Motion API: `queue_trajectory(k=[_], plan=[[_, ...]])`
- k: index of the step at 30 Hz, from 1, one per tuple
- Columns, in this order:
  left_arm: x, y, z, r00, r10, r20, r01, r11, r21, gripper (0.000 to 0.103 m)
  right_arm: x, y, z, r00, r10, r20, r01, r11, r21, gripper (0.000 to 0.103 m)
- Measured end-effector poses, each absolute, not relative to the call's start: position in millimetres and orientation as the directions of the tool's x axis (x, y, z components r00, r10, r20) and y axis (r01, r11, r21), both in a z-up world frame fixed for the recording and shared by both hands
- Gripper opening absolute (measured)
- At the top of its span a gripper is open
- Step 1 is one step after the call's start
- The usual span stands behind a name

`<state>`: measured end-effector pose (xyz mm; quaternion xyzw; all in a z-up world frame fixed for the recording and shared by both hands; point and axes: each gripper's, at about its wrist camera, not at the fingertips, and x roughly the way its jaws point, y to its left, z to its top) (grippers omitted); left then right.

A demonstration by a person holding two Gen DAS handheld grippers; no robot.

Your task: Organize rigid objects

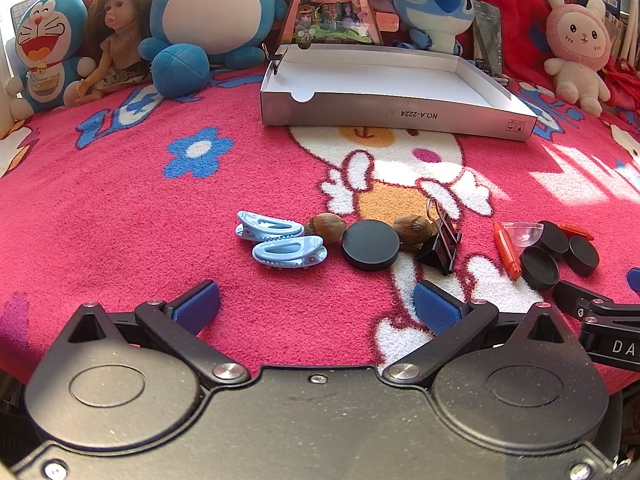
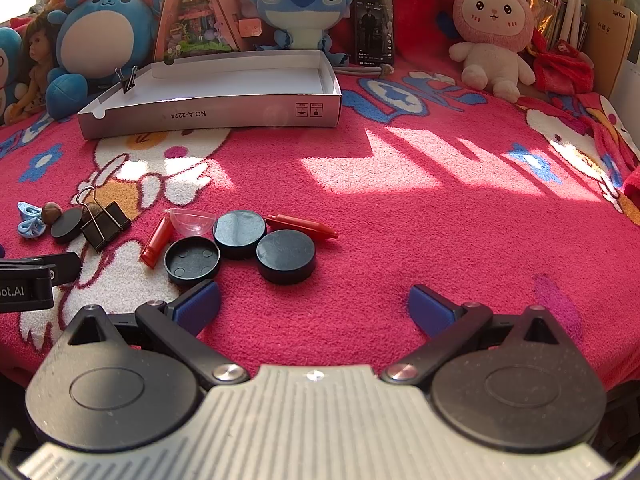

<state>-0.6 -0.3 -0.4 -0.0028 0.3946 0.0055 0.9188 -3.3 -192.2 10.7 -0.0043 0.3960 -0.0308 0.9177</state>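
Both sets of jaws wide apart and holding nothing, low over the pink blanket (image 2: pixel 400 208). Ahead of the left gripper (image 1: pixel 316 306): two blue hair clips (image 1: pixel 276 238), two nuts (image 1: pixel 325 227), a black disc (image 1: pixel 370 244) and a binder clip (image 1: pixel 440 246), packed touching. Ahead and left of the right gripper (image 2: pixel 314 306): three black discs (image 2: pixel 240 246), two red pieces (image 2: pixel 158 242) and a clear dome (image 2: pixel 190 220). Probably best to start with an outer item, such as the nearest clip or disc, closing across its narrow sides without nudging neighbours. Open white box (image 1: pixel 400 112) well beyond both clusters; plenty of bare blanket between, front wall low but worth lifting over. One binder clip already on the box's left rim. Plush toys (image 2: pixel 296 4) behind the box crowd the far edge.
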Motion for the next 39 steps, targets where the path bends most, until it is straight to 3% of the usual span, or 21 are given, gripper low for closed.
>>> queue_trajectory(k=[26,39], plan=[[-3.0,-0.8,0.6,0.697,0.004,-0.717,-0.003,1.0,0.002,0.103,-3.7,-191.0,10.5,0.687,-0.059,-0.724,0.052,0.998,-0.032,0.103],[-8.8,2.9,-1.5,0.725,-0.004,-0.689,0.005,1.0,0.0,0.103,-15.1,-193.2,6.9,0.735,-0.058,-0.675,0.057,0.998,-0.023,0.103]])
